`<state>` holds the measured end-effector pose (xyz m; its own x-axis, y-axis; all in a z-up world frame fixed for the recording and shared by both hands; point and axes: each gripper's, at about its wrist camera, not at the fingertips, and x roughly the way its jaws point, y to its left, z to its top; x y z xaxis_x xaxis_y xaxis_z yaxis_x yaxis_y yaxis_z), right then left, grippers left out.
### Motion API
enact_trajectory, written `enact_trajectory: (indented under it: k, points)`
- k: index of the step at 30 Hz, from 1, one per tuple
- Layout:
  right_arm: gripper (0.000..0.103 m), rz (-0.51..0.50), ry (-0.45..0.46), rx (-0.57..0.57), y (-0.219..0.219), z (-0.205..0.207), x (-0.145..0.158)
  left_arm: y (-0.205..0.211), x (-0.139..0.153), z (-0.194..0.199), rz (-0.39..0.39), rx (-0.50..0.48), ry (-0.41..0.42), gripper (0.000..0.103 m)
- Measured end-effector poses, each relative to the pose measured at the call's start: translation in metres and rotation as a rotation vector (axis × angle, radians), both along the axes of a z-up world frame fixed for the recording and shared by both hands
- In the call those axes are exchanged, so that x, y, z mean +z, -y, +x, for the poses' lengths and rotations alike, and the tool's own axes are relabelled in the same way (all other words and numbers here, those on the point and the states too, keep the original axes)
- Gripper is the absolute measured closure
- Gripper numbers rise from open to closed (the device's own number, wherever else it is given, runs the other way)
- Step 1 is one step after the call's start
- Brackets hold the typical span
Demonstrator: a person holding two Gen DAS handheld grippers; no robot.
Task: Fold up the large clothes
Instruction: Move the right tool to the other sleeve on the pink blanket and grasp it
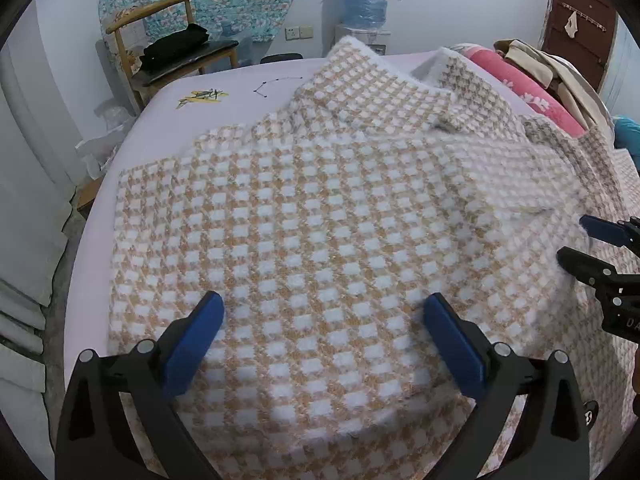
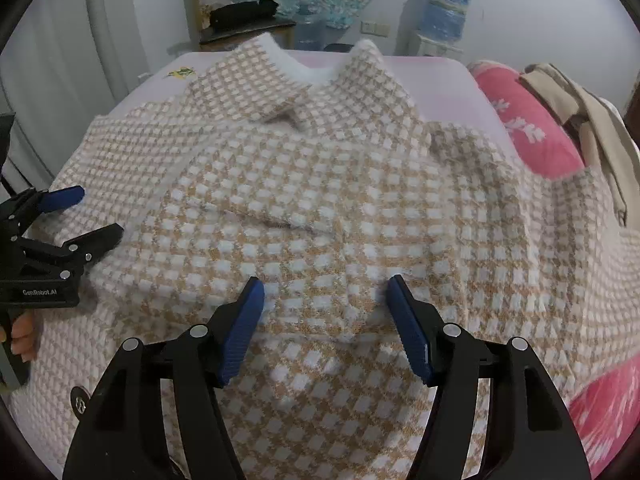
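A large tan-and-white checked knit garment lies spread over the pale pink bed, its white-edged collar at the far end. It also fills the right wrist view, with one sleeve folded across the body. My left gripper is open and empty, hovering over the garment's near left part. My right gripper is open and empty over the garment's near middle. Each gripper shows in the other's view, the right gripper at the right edge and the left gripper at the left edge.
A red-pink patterned blanket and beige clothes lie at the bed's right side. A wooden chair with a black item stands behind the bed, beside a water dispenser. The bed's left edge drops to the floor.
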<state>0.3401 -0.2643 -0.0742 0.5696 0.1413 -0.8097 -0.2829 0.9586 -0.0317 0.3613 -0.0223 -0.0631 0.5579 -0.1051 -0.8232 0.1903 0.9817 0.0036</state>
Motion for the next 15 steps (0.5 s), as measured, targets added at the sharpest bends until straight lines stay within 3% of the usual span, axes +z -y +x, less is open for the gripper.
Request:
enact_trajectory:
  k: [7, 15]
  points:
    - [0.041, 0.005, -0.002, -0.003, -0.002, -0.001, 0.002, 0.001, -0.001, 0.000, 0.001, 0.001, -0.001, 0.004]
    - [0.035, 0.115, 0.031, -0.014, 0.020, -0.015, 0.026, 0.001, 0.000, 0.000, 0.002, 0.001, -0.003, 0.004]
